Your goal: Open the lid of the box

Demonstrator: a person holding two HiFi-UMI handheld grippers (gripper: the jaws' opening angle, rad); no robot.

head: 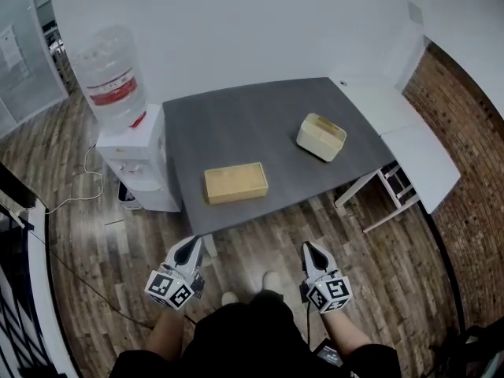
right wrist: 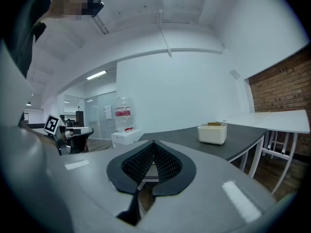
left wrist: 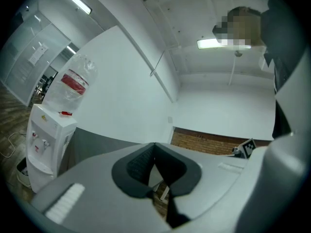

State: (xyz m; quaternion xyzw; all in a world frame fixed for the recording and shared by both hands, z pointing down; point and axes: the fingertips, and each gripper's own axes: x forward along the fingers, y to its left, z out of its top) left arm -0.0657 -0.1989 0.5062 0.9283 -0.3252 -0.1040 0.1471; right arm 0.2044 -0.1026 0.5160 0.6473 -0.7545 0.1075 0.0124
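Observation:
A cream box (head: 321, 137) with a light wooden lid stands toward the right of the grey table (head: 260, 116). A flat wooden box (head: 235, 183) lies near the table's front edge. Both grippers hang in front of the table, over the wood floor and short of its edge. My left gripper (head: 191, 241) is shut and holds nothing, and its jaws meet at the tip in the left gripper view (left wrist: 155, 147). My right gripper (head: 307, 246) is shut and empty too (right wrist: 153, 143). The right gripper view shows the cream box (right wrist: 212, 132) on the table ahead to the right.
A white water dispenser (head: 126, 132) with a bottle on top stands against the table's left side. A white table (head: 409, 132) adjoins on the right, with a brick wall (head: 472, 211) behind it. A cable (head: 79, 183) lies on the floor at the left.

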